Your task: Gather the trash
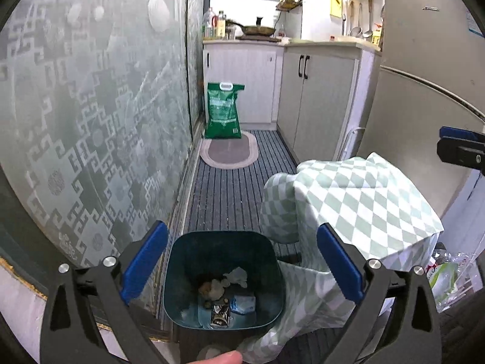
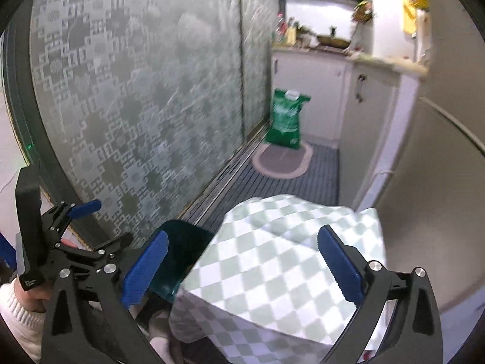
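A dark teal trash bin (image 1: 224, 273) stands on the striped floor mat by the frosted glass door. It holds crumpled paper, a blue wrapper and a small dark packet (image 1: 220, 315). My left gripper (image 1: 241, 261) is open and empty, held above the bin with its blue pads either side of the rim. My right gripper (image 2: 242, 264) is open and empty above a green-and-white checkered cloth (image 2: 272, 261). The bin's rim (image 2: 178, 251) shows behind its left pad. The left gripper (image 2: 78, 227) shows at the left of the right wrist view. The right gripper's tip (image 1: 460, 148) shows at the left wrist view's right edge.
The checkered cloth (image 1: 357, 200) covers a low table right of the bin. A green rice bag (image 1: 222, 110) stands on an oval mat by white kitchen cabinets (image 1: 318, 97). A fridge (image 1: 424, 69) is at right. Plastic bags (image 1: 445, 276) lie beside the table.
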A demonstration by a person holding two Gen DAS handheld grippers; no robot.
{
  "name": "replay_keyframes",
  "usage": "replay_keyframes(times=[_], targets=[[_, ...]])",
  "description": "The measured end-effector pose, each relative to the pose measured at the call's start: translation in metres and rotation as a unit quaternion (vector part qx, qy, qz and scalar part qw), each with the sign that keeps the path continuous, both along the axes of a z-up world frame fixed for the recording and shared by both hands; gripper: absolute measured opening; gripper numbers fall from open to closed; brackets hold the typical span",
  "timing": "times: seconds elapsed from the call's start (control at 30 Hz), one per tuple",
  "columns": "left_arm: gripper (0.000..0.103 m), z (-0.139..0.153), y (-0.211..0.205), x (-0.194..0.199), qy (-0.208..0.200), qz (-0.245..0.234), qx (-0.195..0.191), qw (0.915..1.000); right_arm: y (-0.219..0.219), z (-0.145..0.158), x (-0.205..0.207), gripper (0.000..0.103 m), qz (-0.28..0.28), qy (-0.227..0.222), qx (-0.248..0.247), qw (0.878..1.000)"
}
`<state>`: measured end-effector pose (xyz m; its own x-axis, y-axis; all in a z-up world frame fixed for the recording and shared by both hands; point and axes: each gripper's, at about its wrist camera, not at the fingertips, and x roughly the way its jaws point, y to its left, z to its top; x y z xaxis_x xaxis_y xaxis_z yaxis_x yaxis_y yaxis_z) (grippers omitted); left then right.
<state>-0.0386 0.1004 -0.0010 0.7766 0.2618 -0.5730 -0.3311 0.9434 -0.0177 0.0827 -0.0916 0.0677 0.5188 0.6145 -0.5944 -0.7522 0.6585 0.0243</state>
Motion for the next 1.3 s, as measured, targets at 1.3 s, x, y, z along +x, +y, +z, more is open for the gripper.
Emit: replay_keyframes(times=[1.3], targets=[[0.100,0.011,-0.022,-0.019,0.019,0.023,0.002,0.9996,-0.097,-0.020,-0.023,0.100,-0.006,0.007,0.031,0.999]])
